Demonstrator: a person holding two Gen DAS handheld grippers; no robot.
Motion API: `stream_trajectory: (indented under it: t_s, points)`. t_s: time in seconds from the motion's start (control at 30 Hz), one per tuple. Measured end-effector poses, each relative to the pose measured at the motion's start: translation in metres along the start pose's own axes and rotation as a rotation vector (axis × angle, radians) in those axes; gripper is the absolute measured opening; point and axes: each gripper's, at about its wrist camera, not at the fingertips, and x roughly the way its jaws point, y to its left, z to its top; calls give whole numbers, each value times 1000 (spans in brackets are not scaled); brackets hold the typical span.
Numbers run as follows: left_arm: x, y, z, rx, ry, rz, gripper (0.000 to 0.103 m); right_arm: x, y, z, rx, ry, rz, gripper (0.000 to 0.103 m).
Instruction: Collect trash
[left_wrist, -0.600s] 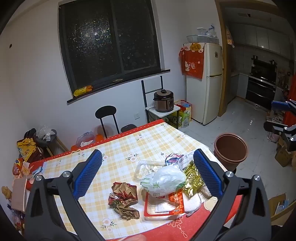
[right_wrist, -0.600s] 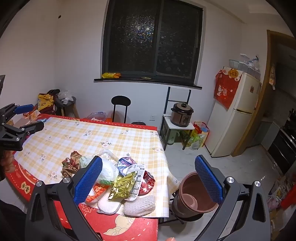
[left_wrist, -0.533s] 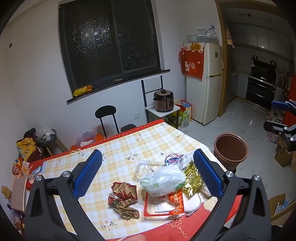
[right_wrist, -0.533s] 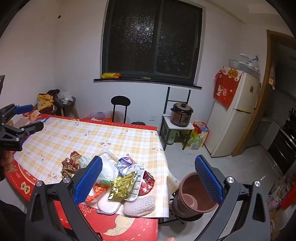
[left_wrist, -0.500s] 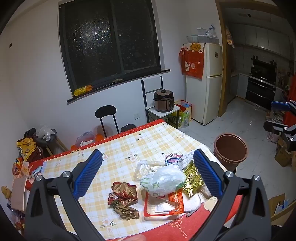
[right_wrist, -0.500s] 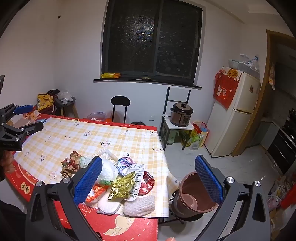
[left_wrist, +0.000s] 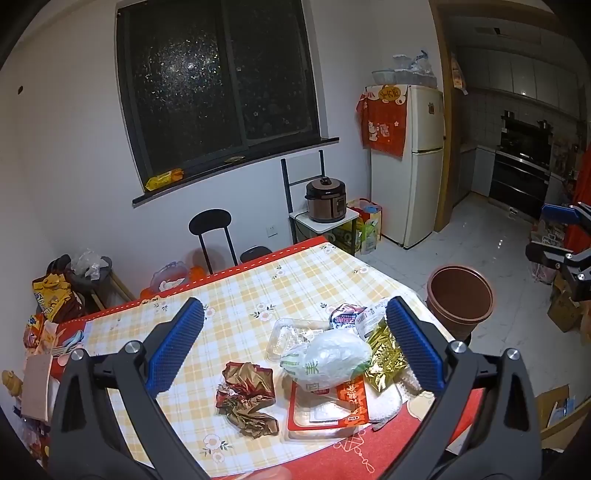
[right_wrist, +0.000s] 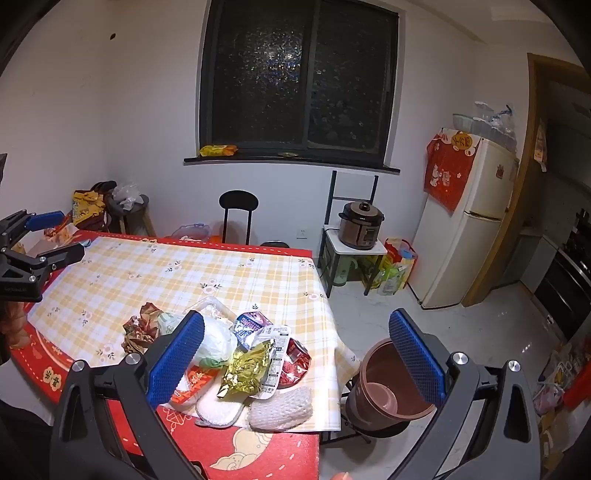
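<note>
A heap of trash lies near the table's right front corner: a crumpled red-gold wrapper (left_wrist: 246, 395), a white plastic bag (left_wrist: 327, 357), a gold foil packet (left_wrist: 384, 357), a red-rimmed tray (left_wrist: 325, 408) and a clear tray (left_wrist: 291, 330). The right wrist view shows the same gold foil packet (right_wrist: 248, 367), plus white foam nets (right_wrist: 280, 408) at the table's front edge. A brown bin (left_wrist: 460, 295) stands on the floor beside the table. My left gripper (left_wrist: 293, 349) is open above the heap. My right gripper (right_wrist: 295, 354) is open too, with nothing between its fingers.
The table (right_wrist: 192, 269) has a yellow checked cloth with a red border. A black chair (left_wrist: 212, 230) stands behind it, a rice cooker (left_wrist: 325, 199) on a small stand and a fridge (left_wrist: 417, 162) to the right. Snack bags (left_wrist: 51, 295) pile up at the left.
</note>
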Motion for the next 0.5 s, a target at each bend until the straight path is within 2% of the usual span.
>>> stream_trajectory:
  t_s: [0.5]
  points:
    - [-5, 5, 3, -11, -5, -8, 98, 5, 3, 0, -3, 1, 0, 99]
